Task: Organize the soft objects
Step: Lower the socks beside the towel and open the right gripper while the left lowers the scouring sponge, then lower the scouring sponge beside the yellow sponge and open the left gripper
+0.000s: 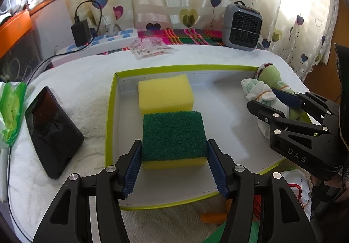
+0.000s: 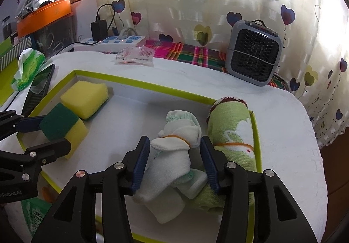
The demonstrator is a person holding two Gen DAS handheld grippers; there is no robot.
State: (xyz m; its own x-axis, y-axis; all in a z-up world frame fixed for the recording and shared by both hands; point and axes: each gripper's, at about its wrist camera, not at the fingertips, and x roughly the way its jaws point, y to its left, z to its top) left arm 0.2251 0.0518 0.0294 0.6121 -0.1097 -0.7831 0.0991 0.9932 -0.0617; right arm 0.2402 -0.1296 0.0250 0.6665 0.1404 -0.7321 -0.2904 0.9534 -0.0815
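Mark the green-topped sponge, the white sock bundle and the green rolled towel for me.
green-topped sponge (image 1: 173, 135): left wrist view, on its dark green scouring top.
white sock bundle (image 2: 174, 155): right wrist view, on the white middle.
green rolled towel (image 2: 232, 122): right wrist view, on its upper side.

Right tongs apparently loose around white sock bundle, green towel roll beside, in tray

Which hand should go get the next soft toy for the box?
Probably the left gripper: its jaws already stand clear of the green-topped sponge. The right gripper straddles the white sock bundle.
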